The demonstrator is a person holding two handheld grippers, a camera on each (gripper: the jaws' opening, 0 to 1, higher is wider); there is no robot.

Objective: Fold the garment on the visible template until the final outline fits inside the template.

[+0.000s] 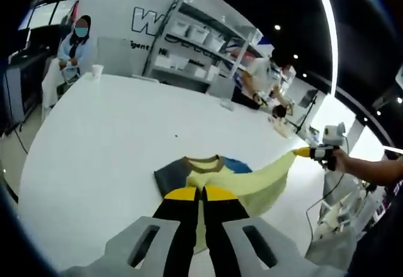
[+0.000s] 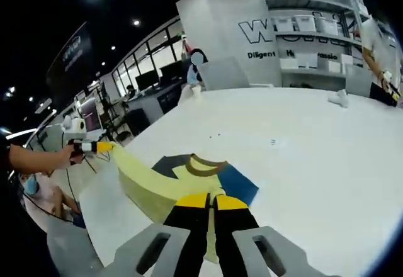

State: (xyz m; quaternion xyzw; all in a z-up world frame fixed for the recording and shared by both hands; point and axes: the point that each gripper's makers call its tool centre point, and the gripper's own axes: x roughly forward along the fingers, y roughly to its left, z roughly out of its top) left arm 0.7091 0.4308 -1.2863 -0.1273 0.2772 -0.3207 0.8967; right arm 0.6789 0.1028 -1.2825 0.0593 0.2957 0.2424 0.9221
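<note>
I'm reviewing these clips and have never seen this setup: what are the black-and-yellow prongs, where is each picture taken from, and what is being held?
There is no robot. A person holds a two-jaw tool in each hand, and each tool carries a camera looking along its jaws. In the left gripper view, the left gripper rises from the bottom, and the right gripper, in a hand, is off to the side. The right gripper view mirrors this. On the white table lies a pale yellow shirt with a brown collar and grey and blue parts. Both grippers look shut on it, stretching the cloth between them.
</note>
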